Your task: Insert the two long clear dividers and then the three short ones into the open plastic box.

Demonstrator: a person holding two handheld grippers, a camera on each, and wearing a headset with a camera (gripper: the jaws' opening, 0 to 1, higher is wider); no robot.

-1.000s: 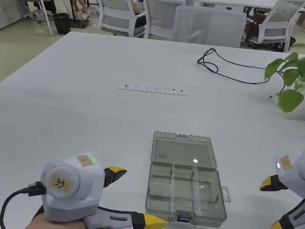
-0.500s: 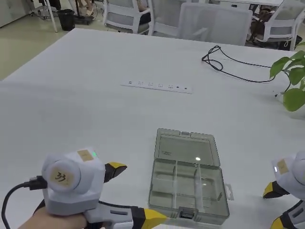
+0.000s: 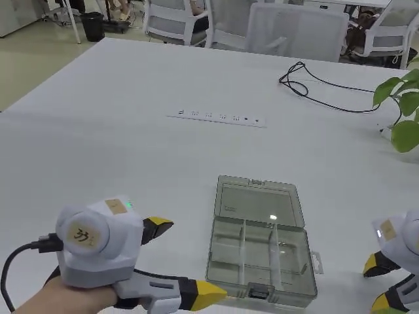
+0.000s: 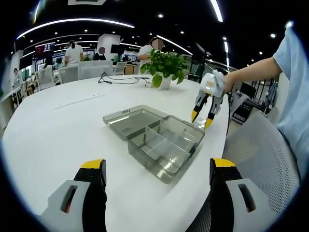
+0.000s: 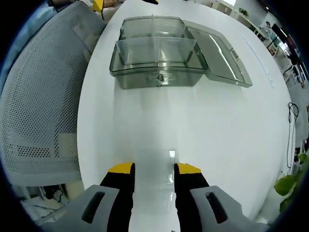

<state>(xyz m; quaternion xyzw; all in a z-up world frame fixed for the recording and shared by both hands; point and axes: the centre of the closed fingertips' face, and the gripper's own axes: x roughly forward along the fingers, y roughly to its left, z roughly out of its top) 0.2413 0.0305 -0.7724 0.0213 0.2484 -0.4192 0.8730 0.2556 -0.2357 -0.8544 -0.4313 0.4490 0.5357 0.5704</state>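
Observation:
A smoky clear plastic box (image 3: 260, 258) lies open on the white table (image 3: 98, 131), its lid (image 3: 257, 201) folded flat to the far side. Clear dividers (image 3: 272, 252) stand inside and split it into compartments. In the left gripper view the box (image 4: 164, 145) sits just ahead of the jaws. My left gripper (image 3: 184, 260) is left of the box, open wide and holding nothing. My right gripper (image 3: 377, 284) is right of the box near the table's front edge, its jaws a little apart with nothing visible between them; the box (image 5: 154, 60) lies ahead of it.
A white power strip (image 3: 219, 118) lies mid-table, with a black cable (image 3: 314, 91) and a potted plant (image 3: 400, 104) at the far right. Office chairs (image 3: 294, 29) line the far side. A grey mesh chair (image 5: 43, 96) stands by the near edge.
My right gripper has drawn back slightly toward the table's near edge. The left gripper and the box hold their places; the small shift of the scene comes from the head camera.

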